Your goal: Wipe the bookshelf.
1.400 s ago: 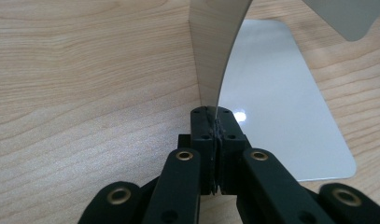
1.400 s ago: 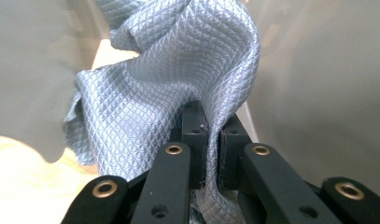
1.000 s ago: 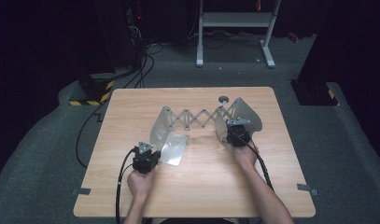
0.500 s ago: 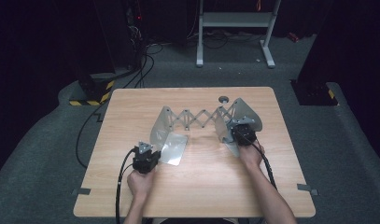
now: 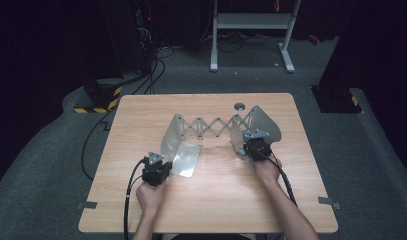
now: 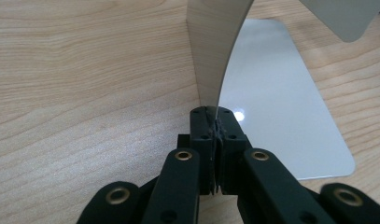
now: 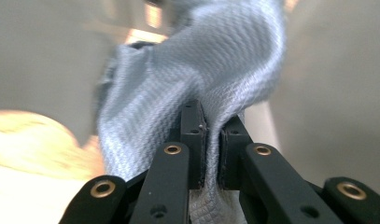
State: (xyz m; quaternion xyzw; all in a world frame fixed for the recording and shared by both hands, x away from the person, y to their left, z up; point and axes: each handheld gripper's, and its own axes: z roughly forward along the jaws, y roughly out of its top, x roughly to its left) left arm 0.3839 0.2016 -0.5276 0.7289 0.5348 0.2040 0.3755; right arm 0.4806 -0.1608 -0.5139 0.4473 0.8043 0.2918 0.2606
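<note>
Wiping underway: right gripper pinching cloth against right panel; left gripper, at 7 o'clock, clamping left panel; remaining surfaces seemingly pending.

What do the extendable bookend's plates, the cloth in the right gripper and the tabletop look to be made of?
The bookend's plate looks like thin polished sheet metal: it mirrors the wood grain, and the flat foot shows a bright glint. The cloth looks like pale blue-grey woven fabric, possibly microfibre, with a fine waffle texture. The tabletop looks like light wood or wood-grain laminate, matte.
</note>
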